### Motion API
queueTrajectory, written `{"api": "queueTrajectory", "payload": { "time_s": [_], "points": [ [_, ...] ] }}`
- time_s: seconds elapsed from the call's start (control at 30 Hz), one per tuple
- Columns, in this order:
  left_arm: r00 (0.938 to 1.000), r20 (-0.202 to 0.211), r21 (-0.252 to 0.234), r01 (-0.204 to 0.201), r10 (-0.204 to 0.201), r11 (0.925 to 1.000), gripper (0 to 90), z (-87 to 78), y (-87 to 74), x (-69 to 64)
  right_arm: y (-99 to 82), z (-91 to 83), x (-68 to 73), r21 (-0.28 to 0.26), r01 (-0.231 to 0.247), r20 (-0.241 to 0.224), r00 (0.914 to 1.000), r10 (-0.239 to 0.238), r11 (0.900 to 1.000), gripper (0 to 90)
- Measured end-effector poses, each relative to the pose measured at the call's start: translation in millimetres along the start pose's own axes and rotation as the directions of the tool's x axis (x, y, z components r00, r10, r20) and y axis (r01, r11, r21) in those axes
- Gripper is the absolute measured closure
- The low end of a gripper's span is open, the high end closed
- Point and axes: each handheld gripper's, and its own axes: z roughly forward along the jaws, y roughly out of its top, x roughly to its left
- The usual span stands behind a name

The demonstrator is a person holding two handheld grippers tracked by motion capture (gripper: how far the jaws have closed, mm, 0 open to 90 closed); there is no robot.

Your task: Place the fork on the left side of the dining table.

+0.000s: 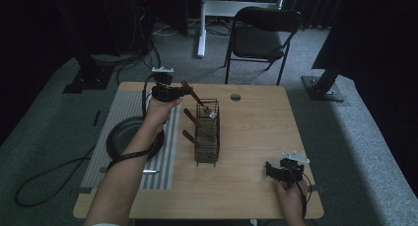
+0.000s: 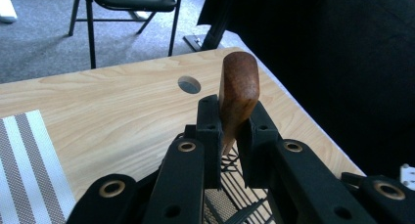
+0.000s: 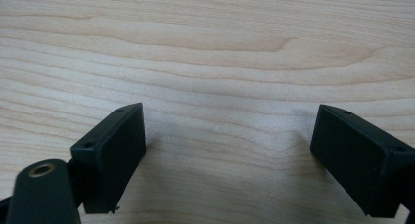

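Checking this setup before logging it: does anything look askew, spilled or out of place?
Nothing spilled or damaged. One utensil lies loose at the striped placemat's near edge, apart from the wire caddy. The left gripper holds a wooden-handled fork tilted over the caddy.

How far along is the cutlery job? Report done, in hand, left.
Done: one utensil lies on the striped mat by the plate. In hand: left gripper shut on a wooden-handled fork at the wire basket top. Left: two wooden handles in the basket; right gripper open.
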Motion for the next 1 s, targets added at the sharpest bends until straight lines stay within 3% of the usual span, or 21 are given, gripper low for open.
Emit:
{"api": "queueTrajectory", "payload": {
  "time_s": [0.27,0.43,0.6,0.83,1.0],
  "points": [
    [0.9998,0.018,-0.045,-0.001,0.001,0.9990,80.8,-28.5,13.3,-7.6,0.0,0.0,0.0,0.000,0.000,0.000,1.0000,0.000,1.0000,12.8],
    [1.0000,0.007,-0.063,0.001,-0.001,0.9980,80.8,-46.7,19.0,-6.5,0.0,0.1,-0.1,-0.001,0.001,0.001,1.0000,-0.001,1.0000,12.8],
    [0.9996,0.003,-0.085,0.027,-0.027,0.9960,80.8,-63.5,21.4,-0.2,0.0,0.1,-0.1,-0.001,0.001,0.001,1.0000,-0.001,1.0000,12.8],
    [0.9982,-0.048,-0.104,0.031,-0.036,0.9941,80.7,-84.2,20.7,12.1,0.0,0.1,-0.1,-0.001,0.001,0.001,1.0000,-0.001,1.0000,12.8],
    [0.9951,-0.074,-0.113,0.056,-0.065,0.9920,80.7,-92.2,16.3,27.0,0.0,0.0,0.0,-0.001,0.001,0.001,1.0000,-0.001,1.0000,12.8]
  ]
}}
